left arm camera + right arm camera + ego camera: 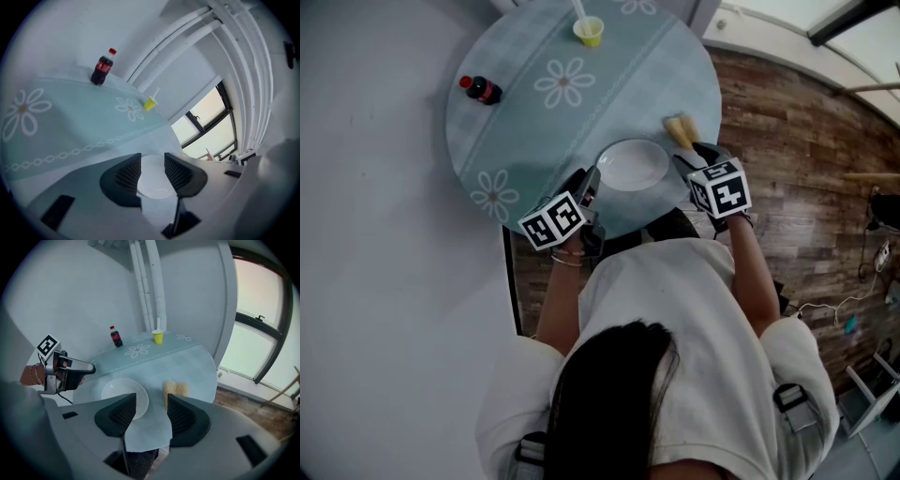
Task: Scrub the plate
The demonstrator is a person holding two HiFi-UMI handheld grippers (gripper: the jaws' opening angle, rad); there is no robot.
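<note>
The white plate point(632, 165) is laid flat on the round flower-patterned table point(534, 131), right at the table's near edge, so everything else is placed from the plate here.

The left gripper point(152, 169) is held at the plate's left rim, a bit above it. Its jaws are spread apart, and the plate is seen through the gap but isn't pinched by the pads. The right gripper point(151, 411) is held at the plate's right side with its jaws also spread wide. Nothing is clamped there, and only table top is framed between them.

A yellow sponge point(680, 129) is left lying just beside the plate, off its far-right rim, with a small gap in between, and it's not touched by either gripper.

Well beyond the plate to the far left, a red-capped cola bottle point(480, 89) is stood upright. Straight past the plate, at the opposite edge of the table, a small yellow cup point(590, 32) is set with a straw point(578, 11) stuck in it.
</note>
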